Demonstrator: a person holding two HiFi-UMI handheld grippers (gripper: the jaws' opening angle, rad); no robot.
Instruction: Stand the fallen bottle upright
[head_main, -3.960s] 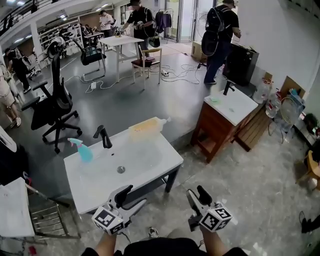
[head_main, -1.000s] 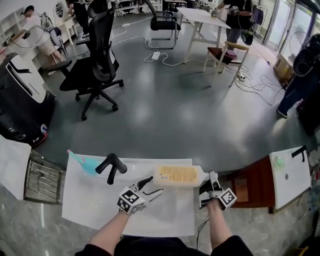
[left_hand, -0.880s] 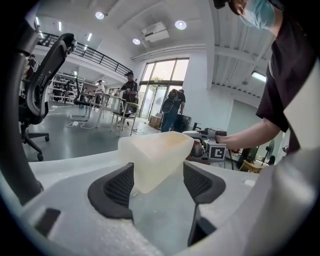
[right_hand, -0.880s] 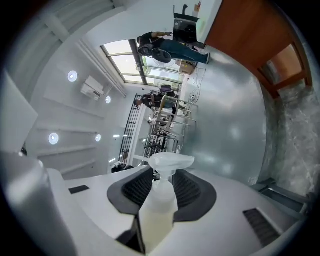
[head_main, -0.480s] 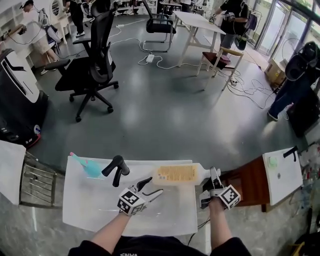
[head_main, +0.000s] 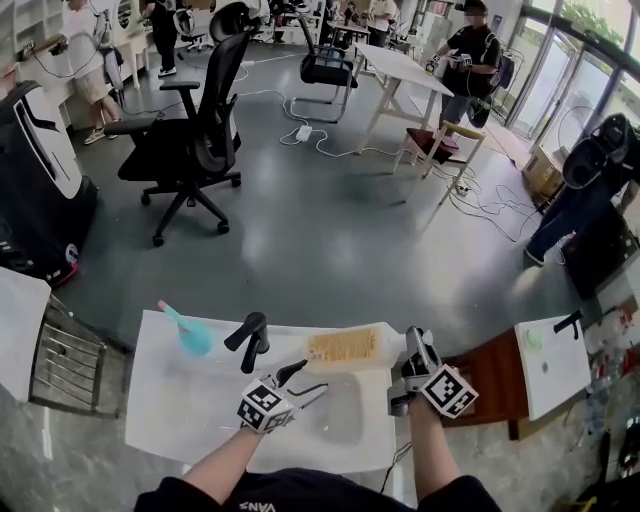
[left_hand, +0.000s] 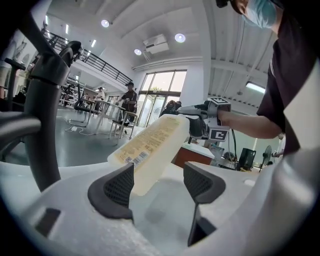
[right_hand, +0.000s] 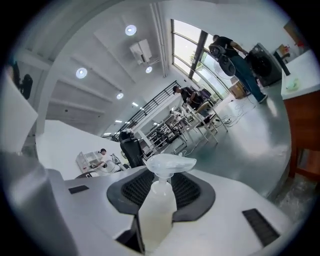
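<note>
Your right claw (head_main: 408, 345) is clamping on the neck of the bottle (head_main: 345, 348), just under the pump head, pads (right_hand: 187, 192) pressing on both sides. Your left claw (head_main: 303, 382) is hanging with its pads apart, empty, and the bottle's base end is sitting just beyond them, not squeezed.

The bottle is tilting over the back of the desk (head_main: 180, 400), cap end raised, base end low. It's looking big, nearly full of pale liquid, so likely heavy and bottom-weighted. The plastic is smooth and probably slippery. The neck is the stiff, narrow spot, so keep that hold. The wide body probably wants your left claw steadying it near the base while it's pivoting.

Farther back, the faucet (head_main: 250, 340) and the blue spray bottle (head_main: 190, 335) are standing clear on the left.

Versus a second ago, the bottle is no longer lying flat: the cap end is up, and your right claw is higher and rolled.
</note>
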